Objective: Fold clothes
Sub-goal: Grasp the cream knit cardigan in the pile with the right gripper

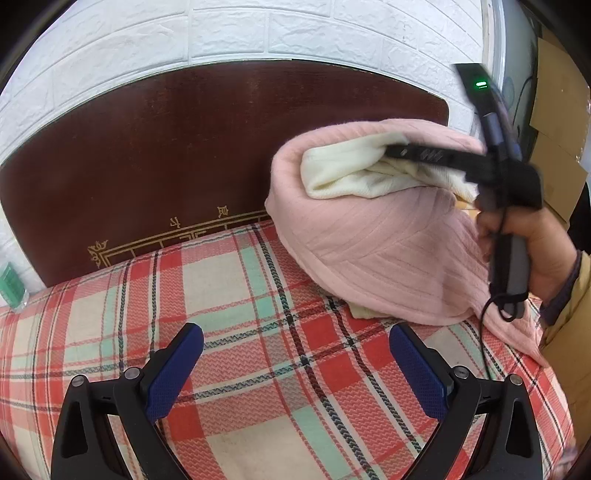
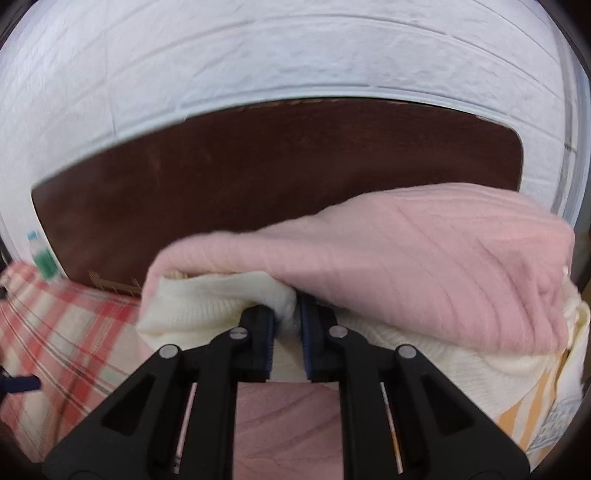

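Toward the right edge of the bed (image 1: pixel 258 332), near the dark brown headboard (image 1: pixel 184 147), a pink garment (image 1: pixel 388 251) with a cream lining (image 1: pixel 347 173) is lifted into a rounded hump above the red, cream and mint plaid cover. Its lower part still lies on the cover, trailing toward the right side, and a scrap of cream cloth shows under its near edge.

The right gripper (image 2: pixel 288 325) has its jaws pinched tight on a bunched fold of the cream lining, with the pink outer layer draped over and to the right of the grip. From the left wrist view, that same gripper reaches in from the right side, held by a hand (image 1: pixel 535 251) with a yellow sleeve (image 1: pixel 576 295) behind it, and a black cable hangs from the handle.

The left gripper (image 1: pixel 295 369) hangs above the bare plaid cover nearer the foot side, jaws spread wide with nothing between the blue pads (image 1: pixel 173 369); it is apart from the garment.

A white brick-patterned wall (image 1: pixel 221 29) rises behind the headboard, and a green-labelled bottle (image 1: pixel 13 284) stands at the bed's far left corner.
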A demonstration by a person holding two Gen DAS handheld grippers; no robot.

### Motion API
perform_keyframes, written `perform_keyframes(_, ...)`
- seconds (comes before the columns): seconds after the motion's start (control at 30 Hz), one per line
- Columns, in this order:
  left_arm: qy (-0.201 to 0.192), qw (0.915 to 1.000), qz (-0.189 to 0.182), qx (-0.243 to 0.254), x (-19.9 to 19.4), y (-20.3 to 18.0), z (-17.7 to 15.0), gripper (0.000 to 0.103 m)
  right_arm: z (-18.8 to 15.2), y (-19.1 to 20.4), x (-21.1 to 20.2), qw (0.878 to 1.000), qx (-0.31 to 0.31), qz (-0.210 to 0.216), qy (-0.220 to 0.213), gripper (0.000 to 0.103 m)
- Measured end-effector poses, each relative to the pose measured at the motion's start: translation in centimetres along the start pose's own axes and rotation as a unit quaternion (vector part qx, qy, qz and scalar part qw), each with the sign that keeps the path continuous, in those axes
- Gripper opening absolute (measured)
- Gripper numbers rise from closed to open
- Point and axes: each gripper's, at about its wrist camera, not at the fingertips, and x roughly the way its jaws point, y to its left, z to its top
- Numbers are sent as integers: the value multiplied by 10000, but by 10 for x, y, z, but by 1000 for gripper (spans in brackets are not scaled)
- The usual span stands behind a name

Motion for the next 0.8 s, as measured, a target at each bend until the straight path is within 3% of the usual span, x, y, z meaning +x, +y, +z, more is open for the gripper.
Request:
perform_keyframes(0.13, -101, 9999, -76, 34, -6, 0, 2, 102, 10, -44, -56, 9926, 891, 611, -560, 9)
perform_keyframes(0.37, -237, 9994, -195, 169, -15, -9, 4, 102, 33, -76, -159, 9769, 1195, 1010, -1456, 5)
perform_keyframes(0.4, -245, 9993, -209, 186, -17, -11, 4, 102, 36, -74, -171, 9793, 1025, 911, -1491, 5)
perform_keyframes(0.47, -272, 9991, -267, 195, -20, -15, 4, 102, 38, -63, -183, 9893, 470, 327, -1341, 5)
perform_keyframes(0.5, -279, 9990, -279, 208, -21, -17, 4, 102, 34, -58, -179, 9929, 224, -27, -1166, 6)
perform_keyframes(0.57, -291, 9989, -292, 237, -23, -20, 3, 102, 19, -54, -159, 9974, -120, -196, -679, 7)
perform_keyframes(0.6, -285, 9988, -300, 245, -24, -21, 2, 102, 7, -52, -145, 9986, -207, -291, -389, 11)
perform_keyframes(0.67, -272, 9988, -289, 281, -25, -24, 2, 102, -19, -50, -118, 9989, -212, -415, 97, 48)
perform_keyframes(0.7, -274, 9988, -283, 307, -26, -25, 1, 102, -32, -52, -109, 9990, -41, -404, 188, 87)
perform_keyframes(0.73, -267, 9987, -275, 333, -26, -26, 1, 102, -43, -58, -104, 9991, 216, -318, 196, 95)
perform_keyframes(0.8, -268, 9987, -248, 351, -27, -26, 1, 102, -55, -67, -92, 9974, 686, -170, 108, 95)
